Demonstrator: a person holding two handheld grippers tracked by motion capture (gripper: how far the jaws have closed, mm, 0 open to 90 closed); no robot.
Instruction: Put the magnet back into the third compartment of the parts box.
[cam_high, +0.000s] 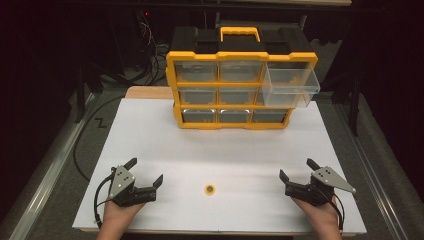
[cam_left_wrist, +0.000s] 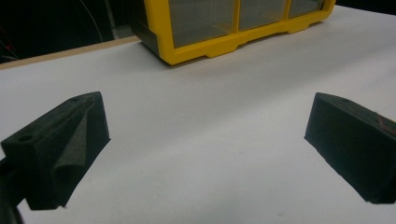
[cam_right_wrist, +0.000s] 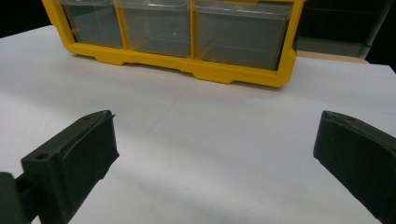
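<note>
A white table (cam_high: 150, 140) carries a yellow-framed organizer (cam_high: 240, 90) at its far edge, holding 9 clear drawers in 3 rows; the top-right drawer (cam_high: 291, 82) is pulled out and overhangs the board. The left gripper (cam_high: 148, 172) rests at the near left, and the right gripper (cam_high: 296, 168) at the near right; in both gripper views the jaws stand wide apart with bare table between them, so each is released and grasps nothing. A small yellow ring-shaped part (cam_high: 210, 189) lies flat on the near table, about midway between the 2 grippers and well apart from each. Judged risks, largest first: the extended drawer could be struck by a rising right gripper, jolting or tipping the organizer; the part, low and flat, may slip from the pads or skid across the smooth surface if the jaws close off-centre; once lifted, so small a piece could drop short of the drawer.
</note>
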